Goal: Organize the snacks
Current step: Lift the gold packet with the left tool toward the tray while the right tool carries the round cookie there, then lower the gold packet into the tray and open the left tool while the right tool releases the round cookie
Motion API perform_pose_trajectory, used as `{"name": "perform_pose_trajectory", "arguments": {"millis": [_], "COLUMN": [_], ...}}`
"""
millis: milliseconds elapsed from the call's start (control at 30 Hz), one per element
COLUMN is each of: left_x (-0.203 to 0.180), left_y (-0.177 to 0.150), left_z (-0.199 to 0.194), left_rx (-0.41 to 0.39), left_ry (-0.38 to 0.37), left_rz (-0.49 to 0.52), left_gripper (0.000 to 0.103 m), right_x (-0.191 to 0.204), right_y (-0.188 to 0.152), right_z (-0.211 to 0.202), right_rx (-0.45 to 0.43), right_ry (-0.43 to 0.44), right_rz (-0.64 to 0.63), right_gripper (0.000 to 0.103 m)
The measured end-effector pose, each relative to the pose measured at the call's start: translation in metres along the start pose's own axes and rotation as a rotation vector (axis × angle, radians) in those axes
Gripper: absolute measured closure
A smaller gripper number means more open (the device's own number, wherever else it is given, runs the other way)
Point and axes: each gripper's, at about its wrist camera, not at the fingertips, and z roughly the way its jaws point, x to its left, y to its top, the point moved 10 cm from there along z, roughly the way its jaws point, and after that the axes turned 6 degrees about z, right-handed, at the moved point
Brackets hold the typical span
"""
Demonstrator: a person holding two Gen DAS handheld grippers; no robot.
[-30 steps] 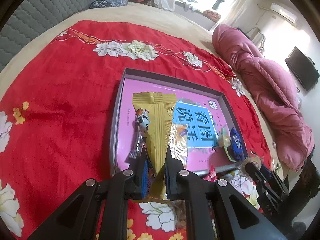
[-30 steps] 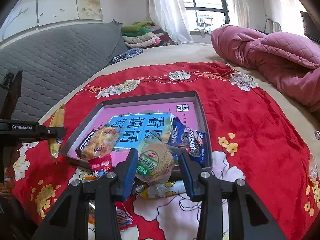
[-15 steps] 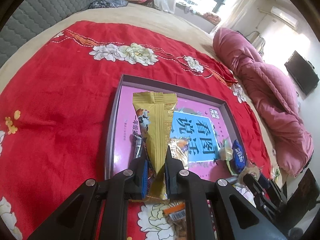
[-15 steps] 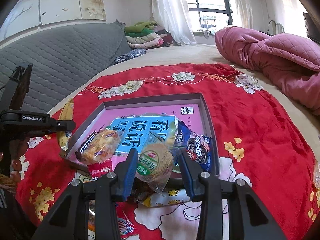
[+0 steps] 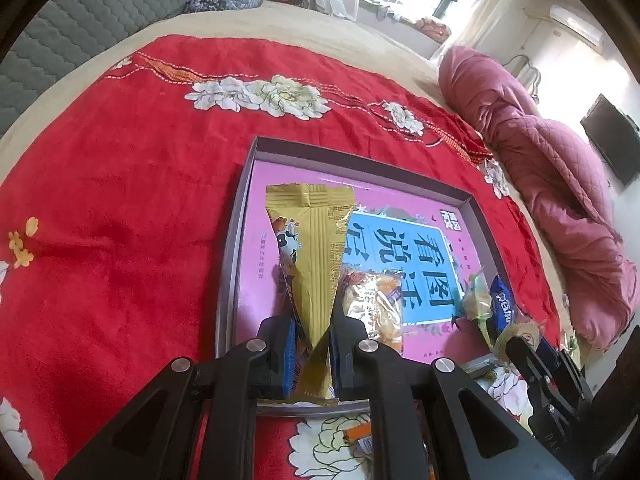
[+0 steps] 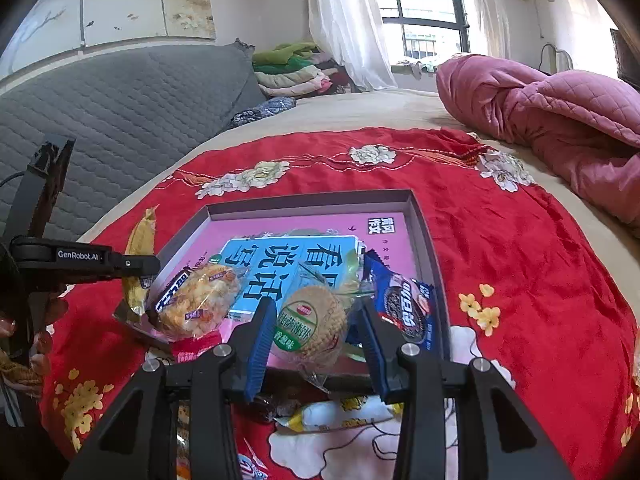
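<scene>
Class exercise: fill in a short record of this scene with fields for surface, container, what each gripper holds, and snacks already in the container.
surface: red floral cloth on a bed
container: shallow tray with a pink book in it
left gripper: shut on gold packet, above the tray's near left corner
right gripper: shut on round biscuit pack, at the tray's near edge
in tray: blue cookie pack, orange snack bag

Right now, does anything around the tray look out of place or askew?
Yes. The orange cracker pack hangs over the tray's near-left corner instead of lying inside, and a few wrapped snacks lie loose on the red cloth in front of it.
</scene>
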Motion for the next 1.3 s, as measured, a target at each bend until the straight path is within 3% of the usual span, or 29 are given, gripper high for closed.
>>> {"name": "perform_pose_trajectory", "arguments": {"millis": [633, 1300], "left_x": [0.004, 0.003], "left_y": [-0.016, -0.022], "left_z": [0.01, 0.012], "left_rx": [0.037, 0.066], "left_ry": [0.004, -0.008], "left_rz": [-0.01, -0.014], "left_gripper": [0.09, 0.088], "right_x": [0.014, 0.012], "right_y": [-0.009, -0.021], "right_z": [0.029, 0.033], "right_rx": [0.061, 0.095], "right_ry": [0.013, 0.005], "right_rz": [-0.028, -0.039], "right_gripper": [0.061, 0.061]}}
